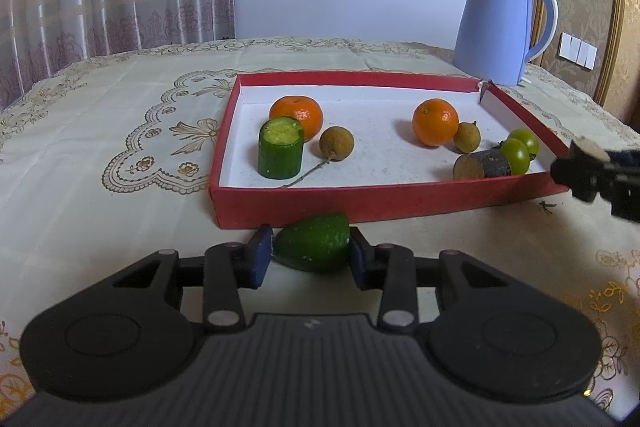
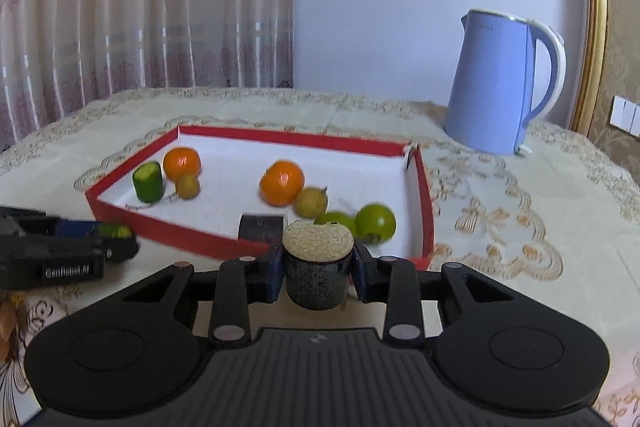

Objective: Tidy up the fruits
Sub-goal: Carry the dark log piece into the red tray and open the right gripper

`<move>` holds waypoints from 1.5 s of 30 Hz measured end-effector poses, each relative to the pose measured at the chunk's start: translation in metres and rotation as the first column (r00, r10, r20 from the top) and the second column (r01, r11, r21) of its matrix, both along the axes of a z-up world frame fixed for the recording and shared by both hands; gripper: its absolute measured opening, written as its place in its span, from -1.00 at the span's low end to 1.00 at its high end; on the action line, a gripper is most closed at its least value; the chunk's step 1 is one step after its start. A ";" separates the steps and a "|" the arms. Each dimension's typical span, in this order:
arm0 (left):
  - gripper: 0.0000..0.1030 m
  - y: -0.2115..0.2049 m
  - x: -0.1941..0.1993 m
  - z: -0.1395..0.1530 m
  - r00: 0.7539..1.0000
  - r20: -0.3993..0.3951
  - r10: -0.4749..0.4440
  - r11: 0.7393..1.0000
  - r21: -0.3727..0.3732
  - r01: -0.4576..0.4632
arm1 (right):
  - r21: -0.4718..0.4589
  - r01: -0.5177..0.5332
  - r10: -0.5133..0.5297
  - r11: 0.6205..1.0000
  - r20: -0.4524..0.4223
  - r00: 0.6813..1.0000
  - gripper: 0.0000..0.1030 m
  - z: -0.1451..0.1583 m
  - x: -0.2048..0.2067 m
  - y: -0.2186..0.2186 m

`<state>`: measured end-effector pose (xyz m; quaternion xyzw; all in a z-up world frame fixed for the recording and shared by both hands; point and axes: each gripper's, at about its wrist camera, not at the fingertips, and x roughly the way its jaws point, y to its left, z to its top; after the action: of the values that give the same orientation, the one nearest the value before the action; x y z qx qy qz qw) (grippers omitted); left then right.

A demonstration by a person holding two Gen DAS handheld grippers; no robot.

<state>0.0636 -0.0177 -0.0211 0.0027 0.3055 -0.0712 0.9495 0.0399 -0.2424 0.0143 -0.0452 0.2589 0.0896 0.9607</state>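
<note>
Broadly, the surface [image 1: 120, 131], under a cream embroidered cloth, fills the lower half of both views, with the blue kettle [image 1: 500, 27] standing at upper right, well apart from the work. The red tray [image 1: 360, 203] sits in the middle of the frame, a shallow white-floored box evidently meant as the collecting place for the fruit. Its left part holds an orange [image 1: 298, 115], an upright green cucumber piece [image 1: 279, 149] touching it in front, and a stemmed longan [image 1: 337, 143] just beside. Its right part holds a second orange [image 1: 435, 122], a second longan [image 1: 467, 137], a dark cut piece [image 1: 482, 165] lying on its side, and two small green fruits [image 1: 520, 151] against the right wall. The left hand-held gripper [image 1: 310, 253], at lower centre, is clamped on a green tapered piece [image 1: 314, 247] just outside the tray's near wall, probably for carrying over that wall. The right hand-held gripper [image 2: 316, 269] is clamped on a dark stub with a pale cut top [image 2: 318, 267], held upright at the tray's near right corner, seemingly bound for the similar piece there.
</note>
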 end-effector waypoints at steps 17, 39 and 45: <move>-0.28 0.002 0.001 0.000 1.000 -0.001 -0.006 1.000 -0.012 0.006 | -0.102 0.088 -0.093 0.991 -0.050 0.994 -0.36 -0.005 0.106 0.006; -0.26 0.001 0.001 -0.001 1.000 -0.001 -0.008 1.000 -0.005 0.008 | -0.068 0.100 -0.107 0.993 -0.119 0.987 0.10 -0.021 0.137 0.002; -0.13 -0.001 0.000 0.000 1.000 -0.003 -0.020 1.000 -0.004 0.020 | -0.083 0.117 -0.121 0.990 -0.053 0.991 0.50 -0.015 0.123 0.002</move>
<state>0.0641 -0.0184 -0.0214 0.0037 0.3068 -0.0812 0.9483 0.1626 -0.2404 -0.0008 -0.0653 0.2921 0.0229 0.9539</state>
